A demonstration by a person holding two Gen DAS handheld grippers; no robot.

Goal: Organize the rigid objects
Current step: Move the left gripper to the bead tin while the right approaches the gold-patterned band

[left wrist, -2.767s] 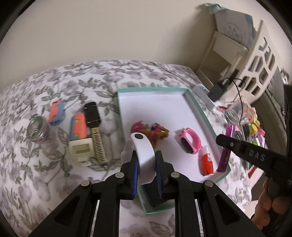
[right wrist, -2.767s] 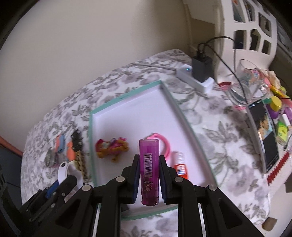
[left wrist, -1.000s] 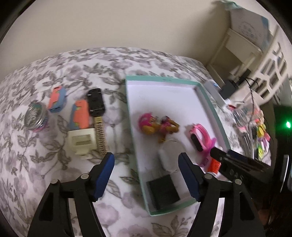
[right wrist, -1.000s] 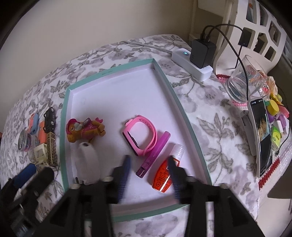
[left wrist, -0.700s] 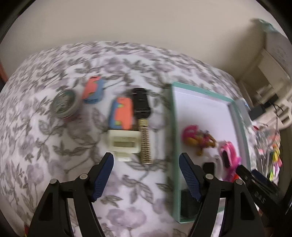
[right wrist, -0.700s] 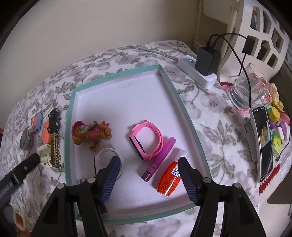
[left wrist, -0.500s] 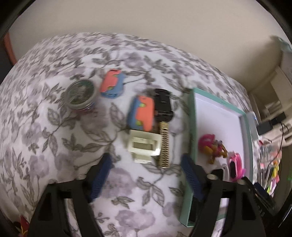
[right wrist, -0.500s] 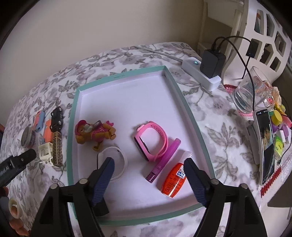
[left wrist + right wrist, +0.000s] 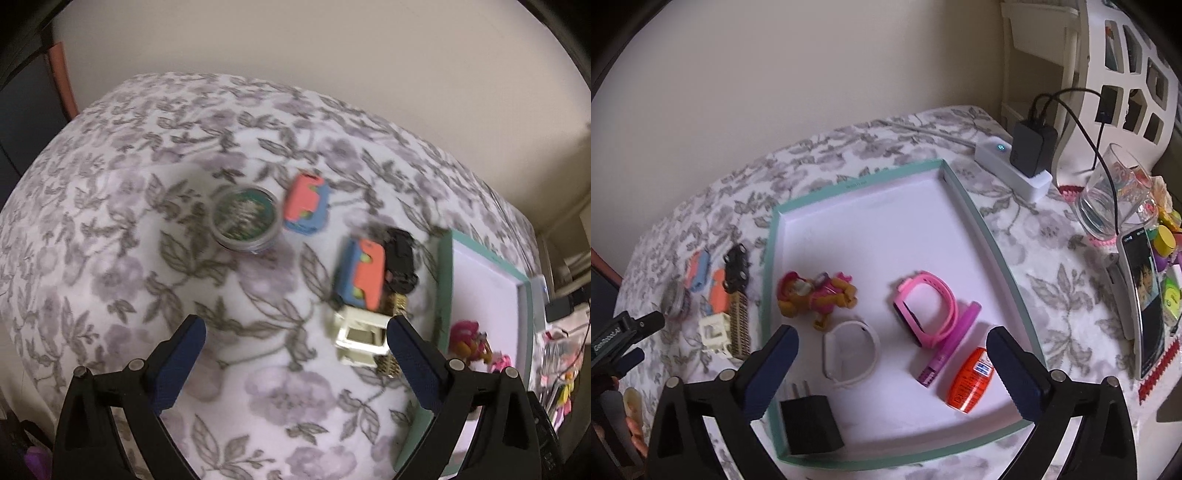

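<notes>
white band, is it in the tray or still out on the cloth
In the tray. The white band lies flat on the tray's white floor, between the toy figure and the black plug.

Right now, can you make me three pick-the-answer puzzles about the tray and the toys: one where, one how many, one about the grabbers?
1. Where does the white band lie?
A. in the tray
B. on the flowered cloth
C. in the glass

2. How many orange-and-blue toys lie outside the tray?
A. one
B. two
C. four

3. How is the right gripper?
A. shut on the band
B. shut on a bottle
C. open, empty

Answers: A, it rests on the tray floor; B, one by the round tin, another by the black car; C, its jaws have just been opening, nothing between them.
</notes>
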